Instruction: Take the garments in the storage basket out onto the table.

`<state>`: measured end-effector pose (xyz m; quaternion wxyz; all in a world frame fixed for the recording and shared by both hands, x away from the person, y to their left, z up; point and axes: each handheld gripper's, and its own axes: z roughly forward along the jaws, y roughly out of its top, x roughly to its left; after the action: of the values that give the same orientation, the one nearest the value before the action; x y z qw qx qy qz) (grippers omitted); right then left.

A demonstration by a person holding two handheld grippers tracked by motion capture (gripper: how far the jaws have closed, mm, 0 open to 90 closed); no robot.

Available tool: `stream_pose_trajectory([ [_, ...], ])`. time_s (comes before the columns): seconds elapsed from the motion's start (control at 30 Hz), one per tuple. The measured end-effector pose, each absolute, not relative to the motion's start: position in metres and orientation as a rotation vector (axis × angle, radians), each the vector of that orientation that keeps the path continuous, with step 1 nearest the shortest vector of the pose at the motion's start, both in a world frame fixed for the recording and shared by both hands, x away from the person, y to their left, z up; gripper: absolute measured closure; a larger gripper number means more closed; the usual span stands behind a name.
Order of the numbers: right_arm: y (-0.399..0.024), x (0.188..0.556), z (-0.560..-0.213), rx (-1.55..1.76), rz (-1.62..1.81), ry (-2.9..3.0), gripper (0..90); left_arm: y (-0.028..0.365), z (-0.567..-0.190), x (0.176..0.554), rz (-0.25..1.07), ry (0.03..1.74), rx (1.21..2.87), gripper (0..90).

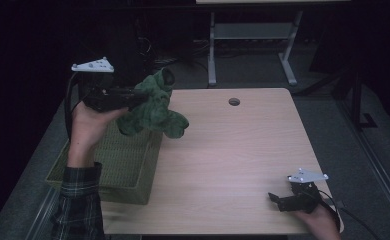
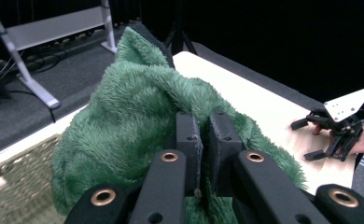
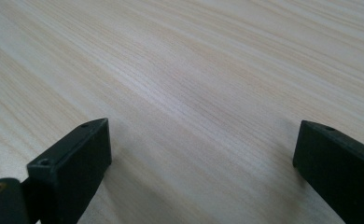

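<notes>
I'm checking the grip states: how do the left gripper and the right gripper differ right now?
The left gripper is shut on the green plush cloth; the right gripper is open, with nothing between its jaws. The left is raised above the woven basket; the right sits low at the table. Both are hand-held.

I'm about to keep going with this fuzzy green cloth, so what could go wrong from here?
The left gripper pinches only a small fold of the green cloth, so it may slip free. Its hanging end dangles just beside the woven basket and could snag the rim. The right gripper rests open on the table, too far away to catch it.
</notes>
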<state>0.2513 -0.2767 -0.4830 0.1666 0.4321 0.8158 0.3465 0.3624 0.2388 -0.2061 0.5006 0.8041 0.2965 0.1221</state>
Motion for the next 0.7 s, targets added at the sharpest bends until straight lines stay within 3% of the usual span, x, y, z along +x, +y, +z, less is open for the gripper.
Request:
stream_pose_trajectory([
  [0.33, -0.277, 0.251, -0.483, 1.232, 0.988, 2.322, 3.8, 0.21, -0.204, 0.369, 0.268, 0.664, 1.954, 84.3],
  [0.7, -0.277, 0.251, -0.483, 1.233, 0.988, 2.322, 3.8, 0.166, -0.226, 0.374, 0.22, 0.633, 1.981, 84.3],
])
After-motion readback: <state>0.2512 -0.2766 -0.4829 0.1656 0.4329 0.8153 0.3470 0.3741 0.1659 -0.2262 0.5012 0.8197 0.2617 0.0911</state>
